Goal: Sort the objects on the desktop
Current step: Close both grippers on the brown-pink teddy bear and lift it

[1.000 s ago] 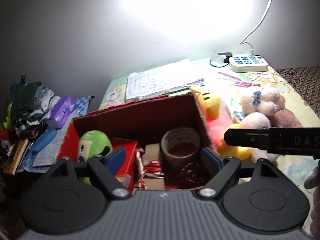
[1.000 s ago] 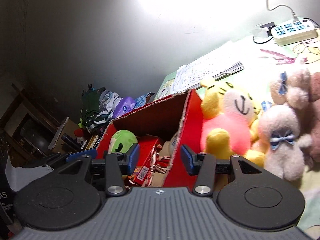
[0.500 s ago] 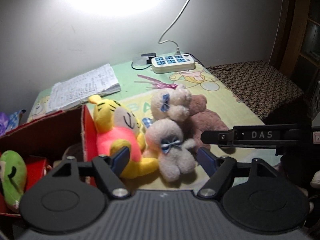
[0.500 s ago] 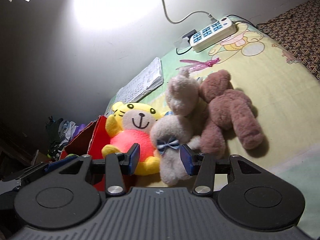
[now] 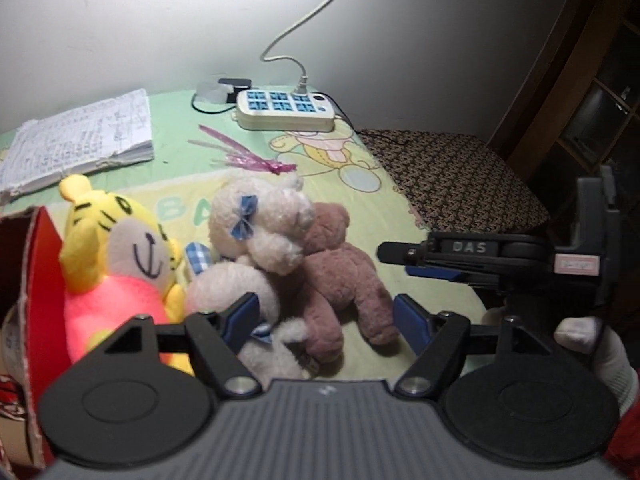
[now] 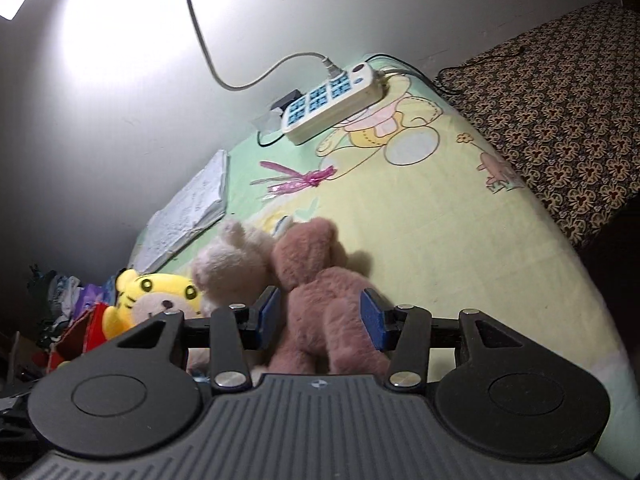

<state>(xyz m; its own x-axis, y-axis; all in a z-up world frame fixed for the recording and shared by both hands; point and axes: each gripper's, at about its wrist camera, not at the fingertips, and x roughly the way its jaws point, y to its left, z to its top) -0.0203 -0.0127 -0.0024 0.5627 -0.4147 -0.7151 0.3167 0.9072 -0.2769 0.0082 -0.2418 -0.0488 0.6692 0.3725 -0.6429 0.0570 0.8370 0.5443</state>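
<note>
White wall (image 5: 420, 40), patterned cushion (image 6: 560, 92).

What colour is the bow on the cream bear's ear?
Blue, on the cream bear; clearest in the left wrist view.

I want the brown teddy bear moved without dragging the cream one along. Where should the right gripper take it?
Probably by the torso, from the rear. The brown teddy bear lies with its legs toward the right gripper, whose jaws already straddle its body. Its head leans on the cream teddy bear, so avoid gripping there.
</note>
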